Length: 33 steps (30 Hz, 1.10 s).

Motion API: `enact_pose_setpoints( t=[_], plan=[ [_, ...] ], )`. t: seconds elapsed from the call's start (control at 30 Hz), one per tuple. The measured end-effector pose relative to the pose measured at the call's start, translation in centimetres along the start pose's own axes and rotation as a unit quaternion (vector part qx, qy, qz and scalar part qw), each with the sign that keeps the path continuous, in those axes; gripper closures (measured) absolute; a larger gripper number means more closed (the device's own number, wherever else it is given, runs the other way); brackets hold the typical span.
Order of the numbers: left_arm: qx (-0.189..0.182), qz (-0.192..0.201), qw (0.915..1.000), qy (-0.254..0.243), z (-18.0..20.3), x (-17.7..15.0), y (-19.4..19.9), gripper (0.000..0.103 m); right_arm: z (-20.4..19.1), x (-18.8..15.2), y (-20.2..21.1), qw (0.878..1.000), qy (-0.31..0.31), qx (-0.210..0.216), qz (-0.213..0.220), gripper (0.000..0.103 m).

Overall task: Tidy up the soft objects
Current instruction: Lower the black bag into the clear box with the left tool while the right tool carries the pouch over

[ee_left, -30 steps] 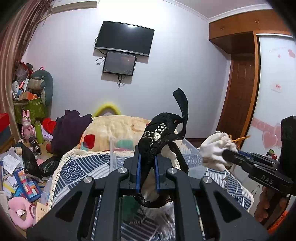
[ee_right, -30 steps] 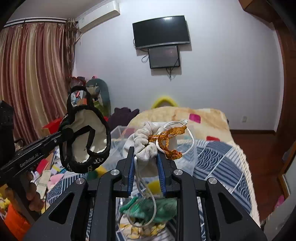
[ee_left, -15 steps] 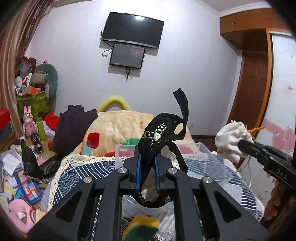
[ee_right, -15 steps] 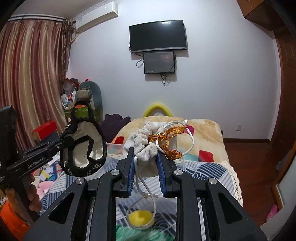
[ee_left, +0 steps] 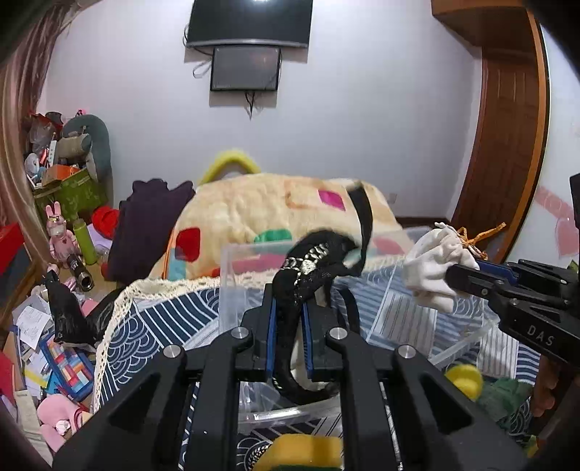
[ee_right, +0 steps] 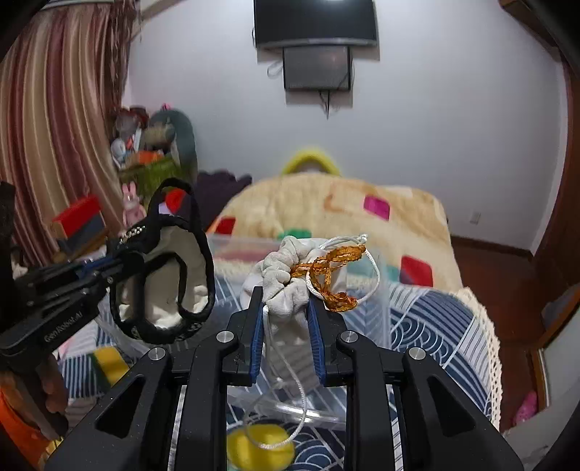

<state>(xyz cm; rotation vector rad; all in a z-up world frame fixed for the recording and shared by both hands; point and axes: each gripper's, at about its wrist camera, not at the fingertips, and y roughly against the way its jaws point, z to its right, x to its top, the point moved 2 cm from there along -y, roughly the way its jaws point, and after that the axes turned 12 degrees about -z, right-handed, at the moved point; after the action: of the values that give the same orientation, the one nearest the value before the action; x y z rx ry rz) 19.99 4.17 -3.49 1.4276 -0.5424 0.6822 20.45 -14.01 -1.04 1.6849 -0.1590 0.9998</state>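
Both grippers hold soft items up over the bed, above a clear plastic bin.

At the bottom centre of its own view, the left gripper (ee_left: pixel 288 311) is clamped on a black garment with a cream lining (ee_left: pixel 311 264); at the bottom centre of the other view, the right gripper (ee_right: pixel 286 308) pinches a white drawstring pouch (ee_right: pixel 286 279) tied with an orange ribbon (ee_right: pixel 328 275), its cord dangling. Just below sits the clear plastic bin (ee_left: pixel 427 315) on the blue wave-patterned bedspread (ee_right: pixel 427 326), a yellow ball (ee_right: pixel 261 451) lying beside it. Farther back lies a cream blanket with coloured patches (ee_left: pixel 253 210), and a wall-mounted TV (ee_right: pixel 315 21) hangs at upper centre.
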Motion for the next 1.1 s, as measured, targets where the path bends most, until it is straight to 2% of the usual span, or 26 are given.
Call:
enact_pose_setpoints(
  t=[0.33,0.47,0.57,0.63,0.7,0.93,1.1],
  plan=[
    [0.006,-0.016,0.9997,-0.016,0.7,-0.1,-0.7,0.091,-0.7,-0.2,-1.3,0.998,0.031,0.005,-0.061,0.080],
    [0.005,-0.020,0.9996,-0.021,0.9,-0.2,-0.3,0.089,-0.9,-0.4,-1.3,0.997,0.045,0.000,-0.068,0.079],
    [0.002,-0.019,0.9996,-0.019,0.9,-0.3,0.1,0.077,-1.1,-0.3,-1.1,0.997,0.049,-0.002,-0.066,0.072],
    [0.001,-0.014,0.9998,-0.017,0.9,-0.3,0.6,0.067,-1.4,-0.2,-0.8,0.997,0.048,-0.003,-0.060,0.057],
    [0.004,-0.005,0.9998,-0.019,1.0,-0.4,1.2,0.062,-1.3,-0.2,-0.1,0.998,0.047,-0.003,-0.046,0.050],
    [0.004,0.031,0.9991,-0.030,1.6,-0.5,4.3,0.038,-0.8,0.0,2.4,1.000,0.026,0.002,-0.004,0.034],
    [-0.003,0.061,0.9976,-0.032,1.9,-0.9,6.9,0.027,-0.4,-0.1,4.8,0.999,0.009,0.004,0.036,0.023]
  ],
)
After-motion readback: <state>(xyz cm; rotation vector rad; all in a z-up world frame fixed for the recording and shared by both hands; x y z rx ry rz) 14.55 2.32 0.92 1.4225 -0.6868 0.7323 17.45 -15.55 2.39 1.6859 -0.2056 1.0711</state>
